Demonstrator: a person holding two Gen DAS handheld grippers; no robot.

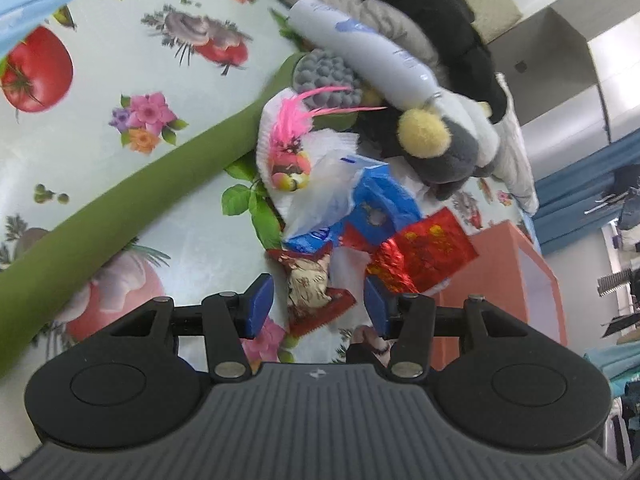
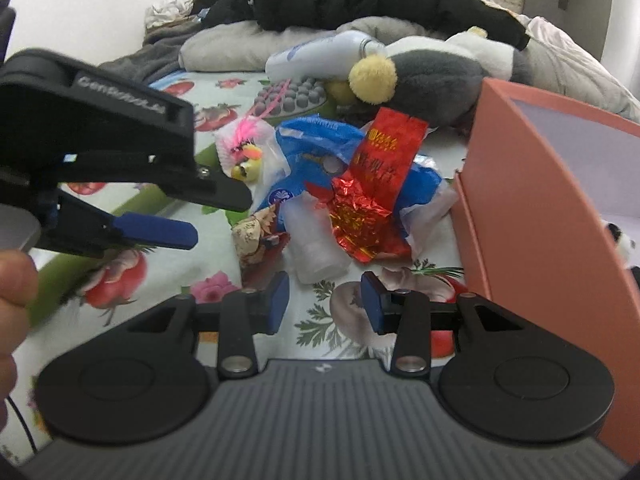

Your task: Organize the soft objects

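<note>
A: Clutter, mostly. Heap of soft things on the floral fruit-print cloth (image 1: 132,60) covering the bed. Where does the left gripper (image 1: 316,308) stand?

B: Over the near end of the heap, its blue-padded fingers (image 1: 258,306) partly apart. A small red-and-cream crinkled packet (image 1: 310,292) shows between them, but the pads are clear of it on both sides; nothing is gripped.

A: And the right gripper (image 2: 324,304)?

B: Fingers (image 2: 278,302) about as far apart, over bare cloth just short of a clear crumpled plastic wrapper (image 2: 316,248). Nothing in them either. From that camera the left gripper appears side-on at the left, with part of a hand (image 2: 12,292) at the edge.

A: The soft things?

B: A grey-and-white plush toy with a yellow pompom (image 2: 420,72) lies at the far side of the heap, touching a white plastic bottle (image 2: 320,54). Nearer are a shiny red foil bag (image 2: 368,196), a blue plastic bag (image 2: 312,152) and a small pink-feathered toy (image 1: 290,160) on white paper. A long green foam roll (image 1: 132,200) runs along the left

A: Any container?

B: A salmon-pink box (image 2: 516,184) stands just right of the heap, open side showing
</note>
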